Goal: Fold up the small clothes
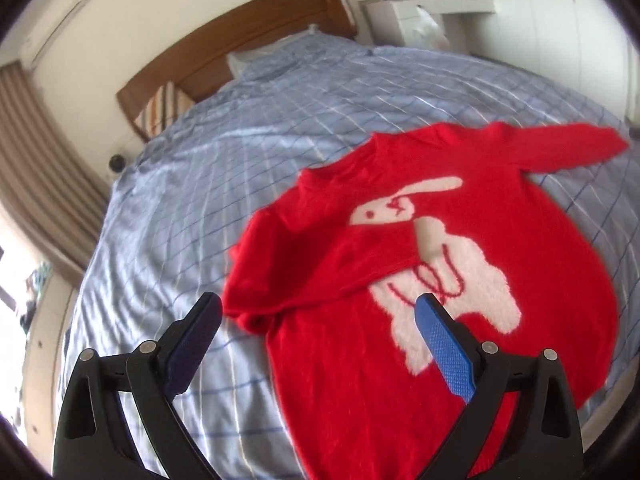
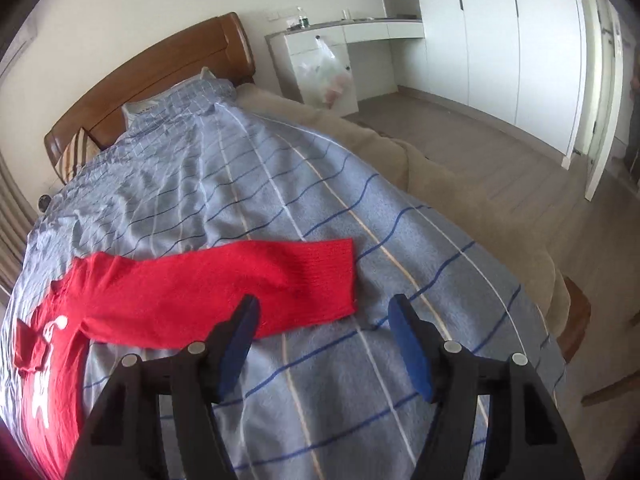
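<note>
A small red sweater (image 1: pixel 460 280) with a white rabbit design lies flat on the blue checked bedspread (image 1: pixel 200 200). Its left sleeve (image 1: pixel 320 256) is folded across the chest; its right sleeve (image 1: pixel 560 148) lies stretched out to the side. My left gripper (image 1: pixel 318 308) is open and empty, hovering just above the sweater's lower left part. In the right wrist view the outstretched sleeve (image 2: pixel 240 284) lies flat, its cuff (image 2: pixel 336 276) toward the bed's right side. My right gripper (image 2: pixel 324 312) is open and empty, just above and in front of the cuff.
The bedspread (image 2: pixel 320 208) covers a bed with a wooden headboard (image 2: pixel 160 60) and pillows at the far end. A beige mattress edge (image 2: pixel 460 184) runs along the right, with wood floor, a white desk (image 2: pixel 344 36) and wardrobes beyond. Curtains (image 1: pixel 36 152) hang at the left.
</note>
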`<state>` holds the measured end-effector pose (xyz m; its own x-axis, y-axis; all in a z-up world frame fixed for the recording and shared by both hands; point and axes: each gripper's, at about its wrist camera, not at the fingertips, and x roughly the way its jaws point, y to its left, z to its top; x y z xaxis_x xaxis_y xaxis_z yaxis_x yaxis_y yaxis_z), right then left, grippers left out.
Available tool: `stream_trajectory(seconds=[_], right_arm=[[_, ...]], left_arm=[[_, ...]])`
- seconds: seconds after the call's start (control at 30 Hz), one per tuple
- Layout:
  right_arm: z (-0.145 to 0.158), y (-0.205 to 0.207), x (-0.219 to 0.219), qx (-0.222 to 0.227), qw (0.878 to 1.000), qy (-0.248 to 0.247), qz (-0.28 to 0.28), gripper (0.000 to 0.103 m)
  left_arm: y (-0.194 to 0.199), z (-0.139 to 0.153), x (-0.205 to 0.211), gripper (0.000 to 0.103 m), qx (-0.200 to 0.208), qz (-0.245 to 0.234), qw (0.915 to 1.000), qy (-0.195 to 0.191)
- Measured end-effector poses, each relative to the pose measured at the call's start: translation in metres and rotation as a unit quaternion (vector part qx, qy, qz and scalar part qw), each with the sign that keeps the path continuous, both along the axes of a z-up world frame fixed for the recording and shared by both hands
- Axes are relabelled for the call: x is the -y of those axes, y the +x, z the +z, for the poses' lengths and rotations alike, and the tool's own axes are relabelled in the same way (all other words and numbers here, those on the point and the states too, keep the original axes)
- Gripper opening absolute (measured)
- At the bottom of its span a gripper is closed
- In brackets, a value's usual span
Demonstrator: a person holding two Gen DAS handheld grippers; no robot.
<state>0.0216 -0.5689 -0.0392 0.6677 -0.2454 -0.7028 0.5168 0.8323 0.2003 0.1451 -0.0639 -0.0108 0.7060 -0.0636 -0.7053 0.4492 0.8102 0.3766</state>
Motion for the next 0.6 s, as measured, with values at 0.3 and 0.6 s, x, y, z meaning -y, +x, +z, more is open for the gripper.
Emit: stream_trajectory(seconds=[0.3,0.6], right_arm=[[-0.008,-0.040,-0.092,0.023,0.993,0.060,0.095,0.066],[-0.016,-0.048,-0.162,0.022,0.985,0.055,0.164,0.067]], left_arm=[[0.070,-0.084,0.039,0.076,-0.094,-0.047,0.9939,0.033],[0.094,-0.007,-0.069,0.003,-0.049,0.130,0.9775,-0.159]])
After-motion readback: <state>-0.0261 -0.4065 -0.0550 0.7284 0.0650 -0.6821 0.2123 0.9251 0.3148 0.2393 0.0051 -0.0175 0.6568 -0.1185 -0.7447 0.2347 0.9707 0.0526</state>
